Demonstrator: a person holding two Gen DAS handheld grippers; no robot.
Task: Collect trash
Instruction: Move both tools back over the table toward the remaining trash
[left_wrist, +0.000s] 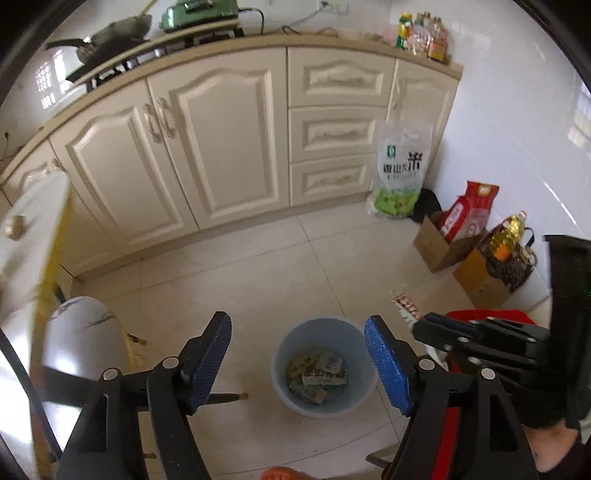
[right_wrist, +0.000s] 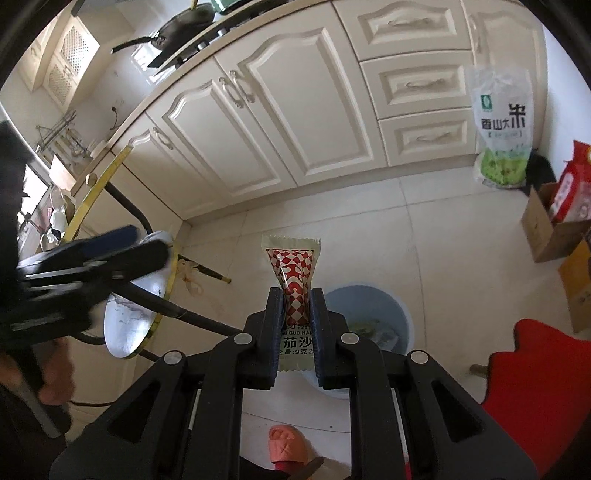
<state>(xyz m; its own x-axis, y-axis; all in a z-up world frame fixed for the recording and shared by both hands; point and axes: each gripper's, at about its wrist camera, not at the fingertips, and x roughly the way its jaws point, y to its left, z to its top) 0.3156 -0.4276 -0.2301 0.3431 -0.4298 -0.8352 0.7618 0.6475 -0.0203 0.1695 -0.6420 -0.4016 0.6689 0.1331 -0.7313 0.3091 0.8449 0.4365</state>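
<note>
Left wrist view: left gripper (left_wrist: 297, 363) angled down over the pale tiled floor (left_wrist: 229, 266), jaws spread wide, nothing between the blue ribbed pads (left_wrist: 388, 365). Directly below the gap stands a round light-blue plastic bin (left_wrist: 284, 354) with several crumpled green-and-white wrappers (left_wrist: 317, 373) lying at its bottom. Right gripper (left_wrist: 419, 326) enters from the right edge, a red-patterned sachet (left_wrist: 404, 308) sticking out of its tip. Cream panelled kitchen cabinets (left_wrist: 221, 147) run behind; a green-and-white rice bag (left_wrist: 400, 173) leans at their right end, beside open cardboard boxes (left_wrist: 439, 247).

Right wrist view: right gripper (right_wrist: 297, 321) clenched on the sachet (right_wrist: 291, 269), red-and-white chequered with a pale sealed edge, held upright between the pads. The bin (right_wrist: 391, 306) sits on the floor just right of and beyond the jaws, partly hidden by them. Left gripper (right_wrist: 147, 243) blurred at left, in front of a round white marble-look table top with gold rim (right_wrist: 125, 325). An orange slipper (right_wrist: 286, 446) shows at the bottom edge.
</note>
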